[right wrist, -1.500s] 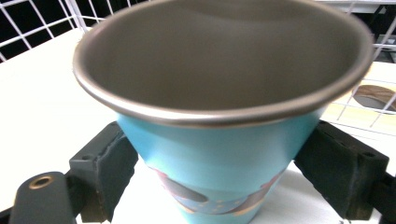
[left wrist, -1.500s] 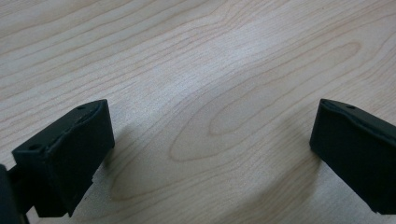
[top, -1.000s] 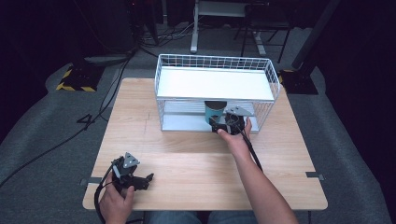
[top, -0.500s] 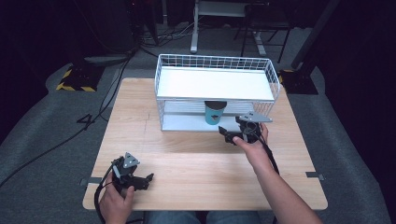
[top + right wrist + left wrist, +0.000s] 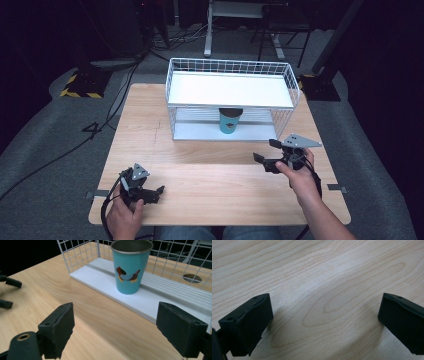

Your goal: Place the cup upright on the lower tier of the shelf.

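A teal cup (image 5: 230,121) with a bird picture (image 5: 131,267) stands upright on the lower shelf of a white wire rack (image 5: 172,95). My right gripper (image 5: 265,151) hovers over the table in front of the rack and to its right. It points toward the cup, and its jaws (image 5: 117,325) are open with nothing between them. The cup is well clear of its fingertips. My left gripper (image 5: 156,194) rests near the table's front left corner. It is open too, with bare wood between its jaws (image 5: 324,322).
The wooden table (image 5: 210,170) carries the rack at its far middle; the rack's white top shelf (image 5: 230,90) has a wire rim. Cables and a yellow-black striped block (image 5: 80,85) lie on the dark floor beyond the table's left.
My right gripper has drawn back from the cup at the rack's lower shelf, toward the right and nearer the table's front. The cup stays on the shelf. The left hand has kept still.
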Motion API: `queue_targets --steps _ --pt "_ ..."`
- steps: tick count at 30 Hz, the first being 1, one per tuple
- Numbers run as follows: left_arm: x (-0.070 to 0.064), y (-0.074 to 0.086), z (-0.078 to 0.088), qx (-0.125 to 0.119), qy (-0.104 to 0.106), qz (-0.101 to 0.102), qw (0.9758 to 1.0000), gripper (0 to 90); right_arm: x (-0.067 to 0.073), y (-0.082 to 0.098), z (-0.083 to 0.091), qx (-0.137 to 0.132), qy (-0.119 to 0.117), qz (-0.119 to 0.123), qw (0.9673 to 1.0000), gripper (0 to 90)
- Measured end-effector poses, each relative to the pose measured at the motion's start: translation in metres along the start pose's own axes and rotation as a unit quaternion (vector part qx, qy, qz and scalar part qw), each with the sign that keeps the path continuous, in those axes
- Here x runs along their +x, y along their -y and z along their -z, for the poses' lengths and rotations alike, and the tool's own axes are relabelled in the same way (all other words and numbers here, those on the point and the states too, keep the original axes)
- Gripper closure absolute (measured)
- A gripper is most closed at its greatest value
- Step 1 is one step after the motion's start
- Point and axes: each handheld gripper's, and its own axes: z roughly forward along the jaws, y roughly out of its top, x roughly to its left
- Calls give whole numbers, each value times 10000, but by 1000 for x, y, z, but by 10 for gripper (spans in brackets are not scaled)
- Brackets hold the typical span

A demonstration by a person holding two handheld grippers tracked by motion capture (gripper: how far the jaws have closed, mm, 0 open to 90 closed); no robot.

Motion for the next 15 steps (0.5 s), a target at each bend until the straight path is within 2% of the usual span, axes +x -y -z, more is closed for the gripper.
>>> queue_targets --steps 6,9,11,15 --pt "0 0 0 0 -1 9 10000 2 -4 9 20 82 -63 33 9999 158" --pt "0 0 0 -1 -2 10 10000 2 -7 15 29 185 -264 -3 9995 158" --pt "0 0 0 0 1 17 10000 2 -8 20 35 226 -299 -43 9993 158" --pt "0 0 0 1 0 16 10000 2 -8 28 46 283 -317 86 9991 157"
